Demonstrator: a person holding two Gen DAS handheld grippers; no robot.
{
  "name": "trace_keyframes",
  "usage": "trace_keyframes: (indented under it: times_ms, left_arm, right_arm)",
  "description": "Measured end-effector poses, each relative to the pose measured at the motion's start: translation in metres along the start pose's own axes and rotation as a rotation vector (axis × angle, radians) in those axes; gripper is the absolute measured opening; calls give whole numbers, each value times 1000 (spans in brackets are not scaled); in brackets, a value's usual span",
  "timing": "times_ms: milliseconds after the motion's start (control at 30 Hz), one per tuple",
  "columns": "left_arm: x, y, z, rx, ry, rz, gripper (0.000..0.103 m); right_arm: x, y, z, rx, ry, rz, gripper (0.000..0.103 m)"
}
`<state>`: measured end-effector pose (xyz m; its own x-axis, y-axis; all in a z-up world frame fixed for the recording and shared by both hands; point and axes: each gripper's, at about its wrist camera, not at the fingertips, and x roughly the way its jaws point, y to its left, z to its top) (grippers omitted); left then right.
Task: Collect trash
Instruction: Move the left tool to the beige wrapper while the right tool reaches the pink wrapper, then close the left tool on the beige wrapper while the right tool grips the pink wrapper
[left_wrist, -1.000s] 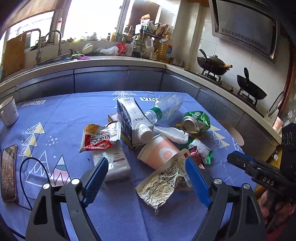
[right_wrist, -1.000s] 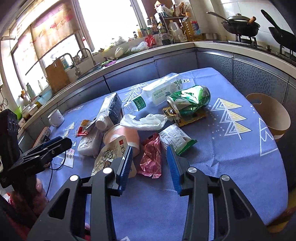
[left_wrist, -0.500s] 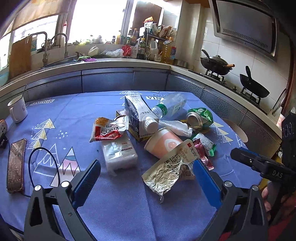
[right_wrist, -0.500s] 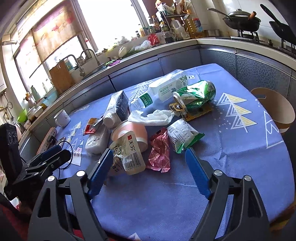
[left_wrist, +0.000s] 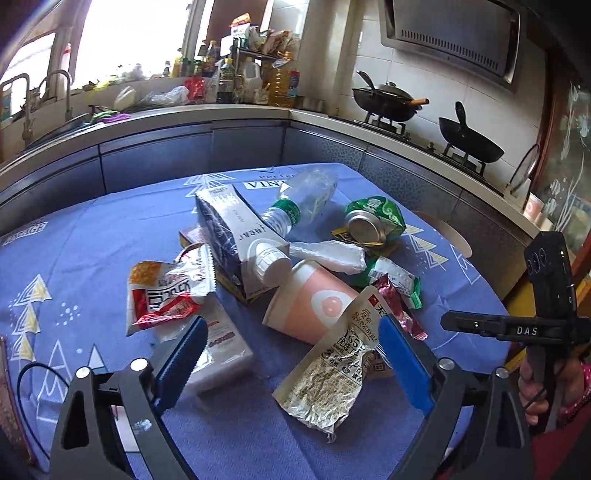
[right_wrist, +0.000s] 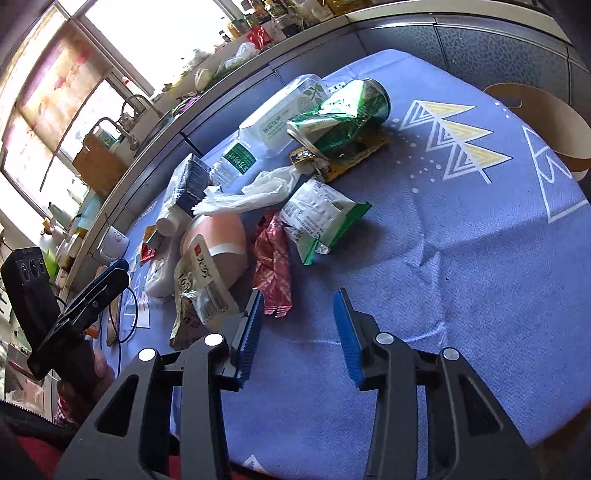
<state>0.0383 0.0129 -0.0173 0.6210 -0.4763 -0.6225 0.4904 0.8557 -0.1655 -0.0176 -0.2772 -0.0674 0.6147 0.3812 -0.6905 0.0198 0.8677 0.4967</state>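
A heap of trash lies on the blue tablecloth (left_wrist: 92, 258): a pink paper cup (left_wrist: 310, 306), a crinkled snack bag (left_wrist: 332, 373), a milk carton (left_wrist: 236, 236), a clear bottle (left_wrist: 303, 203), a green can (left_wrist: 373, 221), a tissue pack (left_wrist: 221, 347) and a red-white wrapper (left_wrist: 162, 291). My left gripper (left_wrist: 291, 332) is open and empty, its jaws either side of the cup and snack bag. My right gripper (right_wrist: 299, 299) is open and empty above bare cloth, just right of a red wrapper (right_wrist: 273, 262) and below a green-white packet (right_wrist: 321, 218).
A wooden chair back (right_wrist: 543, 122) stands at the table's right edge. A white mug (right_wrist: 112, 242), a phone and a black cable (left_wrist: 33, 373) lie at the left. Kitchen counter, sink (left_wrist: 55, 122) and woks (left_wrist: 469, 144) ring the table.
My left gripper has moved forward and lower toward the cup and snack bag. My right gripper has tilted, dropped closer to the cloth, and its jaws have narrowed.
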Motion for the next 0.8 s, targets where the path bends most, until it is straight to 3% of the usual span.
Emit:
trace_keyframes:
  times_ms: [200, 300, 400, 467, 500, 533, 567, 700, 800]
  left_arm:
    - [29, -12, -2, 53, 106, -125, 99]
    - [37, -30, -12, 149, 139, -115, 99]
    - [48, -35, -21, 165, 187, -105, 99]
    - [55, -34, -28, 151, 225, -109, 86]
    - [58, -34, -30, 151, 239, -109, 64]
    - [59, -35, -33, 155, 247, -102, 57]
    - [56, -36, -35, 164, 237, -92, 56]
    - [32, -38, -39, 154, 221, -109, 55]
    - [12, -38, -37, 121, 199, -123, 55]
  right_arm:
    - [17, -6, 12, 26, 40, 30, 37]
    - [25, -2, 16, 17, 59, 40, 37]
    - [35, -1, 17, 7, 82, 51, 37]
    - [43, 4, 17, -20, 85, 47, 37]
    - [44, 6, 17, -34, 88, 47, 37]
    - [46, 8, 17, -43, 98, 68, 15]
    - [46, 10, 15, -51, 109, 86, 2]
    - [31, 20, 5, -104, 76, 104, 2]
    - [4, 25, 4, -152, -16, 135, 2]
